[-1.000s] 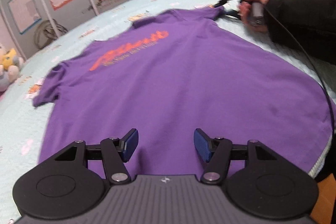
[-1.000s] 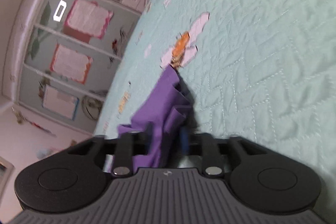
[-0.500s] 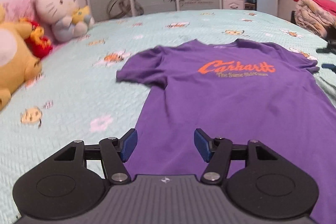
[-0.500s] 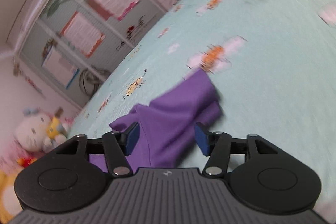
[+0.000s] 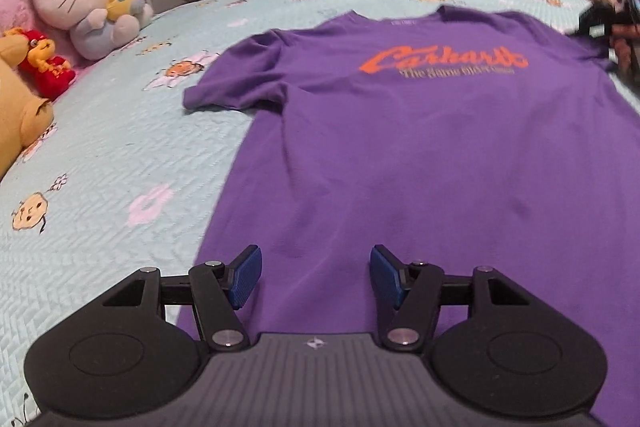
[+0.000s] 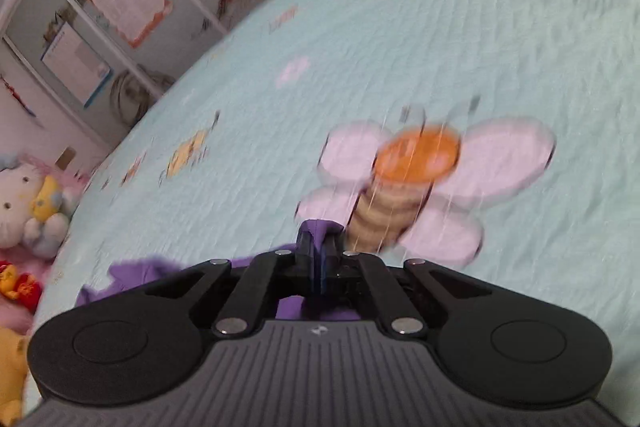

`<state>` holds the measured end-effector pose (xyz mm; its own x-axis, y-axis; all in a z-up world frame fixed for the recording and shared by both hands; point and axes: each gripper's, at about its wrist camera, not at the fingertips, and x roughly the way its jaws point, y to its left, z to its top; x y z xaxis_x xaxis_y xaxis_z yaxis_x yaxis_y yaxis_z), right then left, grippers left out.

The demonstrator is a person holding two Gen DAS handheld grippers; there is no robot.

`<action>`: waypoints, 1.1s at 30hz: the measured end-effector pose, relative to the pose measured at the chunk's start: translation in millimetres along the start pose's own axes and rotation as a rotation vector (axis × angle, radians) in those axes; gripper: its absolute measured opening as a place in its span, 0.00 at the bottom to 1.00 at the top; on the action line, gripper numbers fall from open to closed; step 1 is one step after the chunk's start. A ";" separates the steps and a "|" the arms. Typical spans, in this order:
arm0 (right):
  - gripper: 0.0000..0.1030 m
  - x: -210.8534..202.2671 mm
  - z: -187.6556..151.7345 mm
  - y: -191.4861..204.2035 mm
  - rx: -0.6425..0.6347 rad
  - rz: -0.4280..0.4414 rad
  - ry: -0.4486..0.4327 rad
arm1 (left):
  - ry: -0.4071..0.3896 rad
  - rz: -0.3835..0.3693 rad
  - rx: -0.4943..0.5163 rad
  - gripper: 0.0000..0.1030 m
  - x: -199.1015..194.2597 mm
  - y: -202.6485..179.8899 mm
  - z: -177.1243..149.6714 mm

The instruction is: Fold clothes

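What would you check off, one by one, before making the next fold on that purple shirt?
1. Purple short-sleeved T-shirt lies flat, print up, on the pale green quilted bedspread: ok.
2. Right gripper shut on purple cloth: ok.
3. How much cloth it holds: cannot tell, blurred.
4. Left gripper open above the hem, holding nothing: ok.
5. Other sleeve smooth: not ok, slightly rumpled.
6. White plush cat away from the shirt: ok.

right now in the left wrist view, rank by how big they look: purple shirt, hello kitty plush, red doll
1. purple shirt
2. hello kitty plush
3. red doll
The shirt lies nearest the camera, which adds to its size.
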<state>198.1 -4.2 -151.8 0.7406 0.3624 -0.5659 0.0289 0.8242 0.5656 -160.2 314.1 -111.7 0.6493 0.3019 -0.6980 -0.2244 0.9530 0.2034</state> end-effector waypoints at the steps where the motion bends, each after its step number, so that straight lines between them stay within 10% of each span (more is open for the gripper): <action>1: 0.01 -1.6 2.0 -6.5 0.015 -0.005 -0.015 | 0.002 0.001 0.003 0.63 0.0 -1.8 -0.2; 10: 0.30 -38.5 4.5 -27.7 0.120 -0.083 -0.202 | -0.032 0.008 0.012 0.63 -7.6 -0.4 5.7; 20: 0.29 30.1 -28.9 102.8 -0.062 0.019 -0.021 | -0.051 0.025 -0.067 0.65 -1.3 17.5 7.4; 27: 0.08 98.2 -48.5 185.7 -0.182 0.004 0.134 | -0.047 -0.037 -0.067 0.66 15.0 15.7 -4.4; 33: 0.05 89.4 -27.8 206.7 -0.286 -0.101 -0.128 | -0.094 -0.068 -0.107 0.72 20.2 24.5 -16.2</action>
<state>251.7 210.7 -102.1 0.8224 0.2300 -0.5203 -0.0697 0.9485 0.3092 -164.4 343.1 -131.9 0.7295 0.2423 -0.6397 -0.2501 0.9649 0.0802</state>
